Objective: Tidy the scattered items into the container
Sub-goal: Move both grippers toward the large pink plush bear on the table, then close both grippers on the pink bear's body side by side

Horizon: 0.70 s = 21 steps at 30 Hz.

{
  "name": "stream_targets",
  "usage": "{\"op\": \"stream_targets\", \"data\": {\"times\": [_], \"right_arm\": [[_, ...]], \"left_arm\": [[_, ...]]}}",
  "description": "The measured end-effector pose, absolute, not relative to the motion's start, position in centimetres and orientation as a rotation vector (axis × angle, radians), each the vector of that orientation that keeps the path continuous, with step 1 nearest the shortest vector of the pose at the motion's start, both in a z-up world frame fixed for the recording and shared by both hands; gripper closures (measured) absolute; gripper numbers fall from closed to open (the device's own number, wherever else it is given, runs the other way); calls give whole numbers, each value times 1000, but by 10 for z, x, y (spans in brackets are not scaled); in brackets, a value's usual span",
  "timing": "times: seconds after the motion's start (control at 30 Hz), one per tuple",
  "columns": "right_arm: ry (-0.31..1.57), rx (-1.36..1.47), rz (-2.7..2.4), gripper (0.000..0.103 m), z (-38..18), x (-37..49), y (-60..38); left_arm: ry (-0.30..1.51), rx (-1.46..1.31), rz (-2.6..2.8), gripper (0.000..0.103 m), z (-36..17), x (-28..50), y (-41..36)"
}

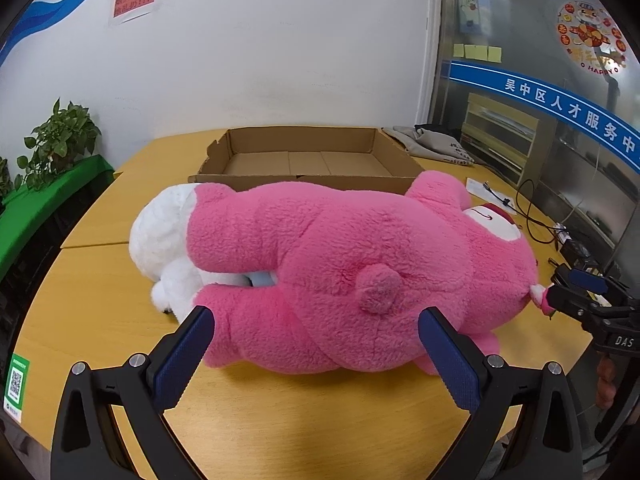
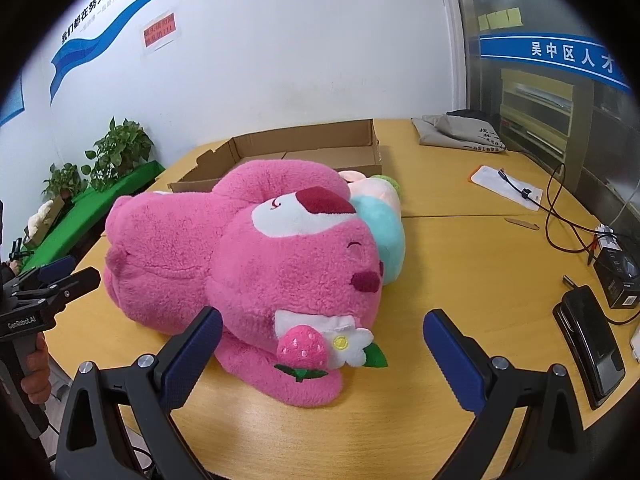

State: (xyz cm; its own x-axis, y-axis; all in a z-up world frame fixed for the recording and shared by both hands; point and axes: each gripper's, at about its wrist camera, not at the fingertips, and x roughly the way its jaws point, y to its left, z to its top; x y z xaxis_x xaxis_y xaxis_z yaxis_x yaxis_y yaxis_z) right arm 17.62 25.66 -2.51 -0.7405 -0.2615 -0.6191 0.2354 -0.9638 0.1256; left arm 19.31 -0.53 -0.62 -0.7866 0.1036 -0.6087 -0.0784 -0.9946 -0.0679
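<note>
The plush bear (image 1: 352, 272) is bright pink, with a white muzzle patch and a dark maroon nose (image 2: 320, 200); on its near paw sit a pink strawberry (image 2: 302, 346) speckled with pale seeds, a white flower (image 2: 348, 346) with a yellow centre, and green leaves. At its left end lies a white plush (image 1: 160, 236); behind its head another plush (image 2: 384, 228) shows pale blue, peach and green. The box (image 1: 304, 160) at the far side is plain brown cardboard. The bench (image 1: 100, 300) is yellow wood. Both grippers have black frames, and their fingers (image 1: 182, 364) carry dark blue textured pads. Far left, green plants (image 1: 60, 140) stand on a green cloth (image 1: 48, 204).
</note>
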Motion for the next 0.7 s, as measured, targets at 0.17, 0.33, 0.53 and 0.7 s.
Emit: {"op": "stream_targets", "data": {"times": [0.17,0.33,0.53,0.7], "right_arm": [[-43,970,-2690,2,-26,171,252],[-46,966,-2683,2,-27,164,254],[-93,967,-2646,2,-29,150,256],[-123,983,-2618,2,-34,138,257]], "left_arm": [[-70,-944,2840,0,-3,189,-4],[-123,-930,2815,0,-3,179,-9],[-173,-937,2775,0,-6,164,-15],[-181,-950,2744,0,-10,151,-15]]}}
